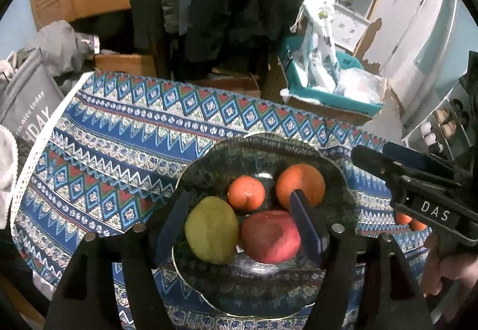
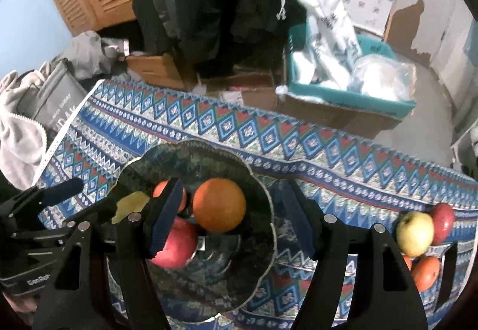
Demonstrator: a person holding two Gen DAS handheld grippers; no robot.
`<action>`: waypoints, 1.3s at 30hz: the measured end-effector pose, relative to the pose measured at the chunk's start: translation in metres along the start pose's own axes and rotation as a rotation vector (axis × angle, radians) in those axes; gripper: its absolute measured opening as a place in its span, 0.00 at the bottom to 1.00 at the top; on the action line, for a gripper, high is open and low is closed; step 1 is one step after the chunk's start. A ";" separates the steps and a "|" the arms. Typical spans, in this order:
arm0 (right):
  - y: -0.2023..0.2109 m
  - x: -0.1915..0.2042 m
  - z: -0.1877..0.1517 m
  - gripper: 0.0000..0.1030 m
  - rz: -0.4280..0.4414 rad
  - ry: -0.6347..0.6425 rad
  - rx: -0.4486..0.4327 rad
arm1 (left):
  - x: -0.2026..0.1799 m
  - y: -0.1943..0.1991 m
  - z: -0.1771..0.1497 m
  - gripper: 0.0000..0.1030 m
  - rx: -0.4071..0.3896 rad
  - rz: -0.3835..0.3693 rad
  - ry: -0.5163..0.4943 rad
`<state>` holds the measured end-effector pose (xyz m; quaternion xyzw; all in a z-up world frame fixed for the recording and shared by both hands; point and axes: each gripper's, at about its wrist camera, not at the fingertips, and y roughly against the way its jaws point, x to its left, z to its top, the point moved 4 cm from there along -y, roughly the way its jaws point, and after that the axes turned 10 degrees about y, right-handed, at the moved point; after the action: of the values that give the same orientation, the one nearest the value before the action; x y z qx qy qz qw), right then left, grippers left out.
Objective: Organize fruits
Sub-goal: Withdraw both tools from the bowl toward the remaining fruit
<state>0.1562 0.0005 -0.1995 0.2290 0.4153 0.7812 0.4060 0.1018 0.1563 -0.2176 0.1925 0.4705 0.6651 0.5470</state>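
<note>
My right gripper point(image 2: 233, 228) hangs released over the bowl point(image 2: 263, 180), left gripper point(image 1: 239, 225) likewise, so I'd swing right to the loose yellow apple point(image 2: 415, 233) beside the bowl, straddle it squarely and squeeze gently to avoid bruising.

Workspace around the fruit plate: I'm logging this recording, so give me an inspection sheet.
Surface: table under a blue patterned tablecloth.
Job's things: dark scalloped plate holds a green pear, red apple, small orange and large orange. Still on the cloth at the right: yellow-green apple, another red apple, loose orange.
Clutter: nothing seen on the cloth besides fruit.
Grippers: left gripper open over the plate, holding nothing; right gripper open, straddling the plate's right rim, empty.
Cables: nothing seen.
Surroundings: teal box with plastic bags, cardboard boxes, hanging dark clothes, grey bag, wooden louvred door.
</note>
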 end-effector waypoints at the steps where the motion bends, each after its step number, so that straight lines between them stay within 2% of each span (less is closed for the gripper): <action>1: 0.006 0.000 0.001 0.68 -0.009 0.001 -0.014 | -0.002 0.005 0.001 0.71 -0.012 -0.001 -0.004; 6: 0.033 -0.001 0.006 0.68 -0.027 0.000 -0.069 | -0.013 0.027 0.002 0.76 -0.050 -0.018 -0.032; 13: 0.069 -0.002 0.010 0.68 -0.057 0.013 -0.132 | -0.029 0.053 0.003 0.76 -0.096 -0.043 -0.062; 20: 0.102 -0.007 0.008 0.72 -0.094 0.025 -0.186 | -0.044 0.076 0.005 0.83 -0.143 -0.066 -0.085; 29: 0.137 -0.018 0.000 0.76 -0.119 0.021 -0.243 | -0.070 0.094 0.001 0.84 -0.175 -0.099 -0.122; 34: 0.156 -0.026 -0.007 0.80 -0.153 0.022 -0.276 | -0.086 0.102 -0.001 0.91 -0.191 -0.119 -0.142; 39: 0.175 -0.037 -0.015 0.82 -0.174 0.006 -0.305 | -0.100 0.107 -0.005 0.93 -0.195 -0.133 -0.159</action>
<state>0.0891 -0.0940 -0.0630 0.1258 0.3115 0.7977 0.5009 0.0724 0.0677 -0.1043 0.1592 0.3705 0.6525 0.6416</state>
